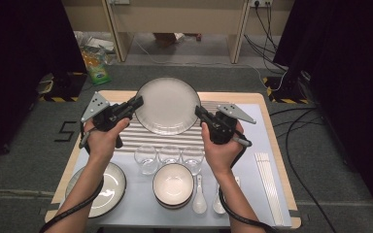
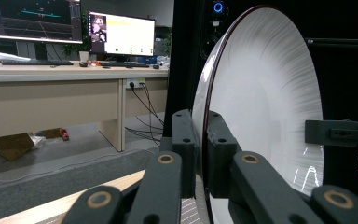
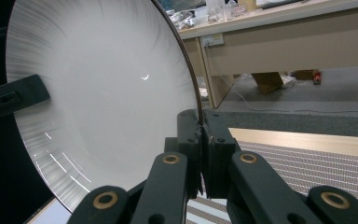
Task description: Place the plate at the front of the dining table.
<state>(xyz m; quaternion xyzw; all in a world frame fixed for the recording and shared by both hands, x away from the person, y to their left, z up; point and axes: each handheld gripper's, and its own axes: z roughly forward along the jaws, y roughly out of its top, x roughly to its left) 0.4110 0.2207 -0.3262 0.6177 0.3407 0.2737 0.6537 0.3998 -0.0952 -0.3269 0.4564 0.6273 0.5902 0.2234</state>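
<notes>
A large white plate (image 1: 167, 104) with a dark rim hangs above the striped mat (image 1: 141, 138), held between both hands. My left gripper (image 1: 138, 102) is shut on its left rim, and my right gripper (image 1: 197, 112) is shut on its right rim. In the left gripper view the plate (image 2: 261, 93) stands edge-on, its rim pinched between the black jaws of my left gripper (image 2: 202, 154), with the other gripper's jaw at the far side. In the right gripper view my right gripper (image 3: 200, 154) clamps the rim of the plate (image 3: 98, 93) the same way.
Three clear glasses (image 1: 169, 156) stand in a row below the mat. A stack of bowls (image 1: 173, 184), two white spoons (image 1: 199, 196), a smaller plate (image 1: 109, 187) at the front left and white chopsticks (image 1: 268, 182) at the right lie on the table (image 1: 264, 104).
</notes>
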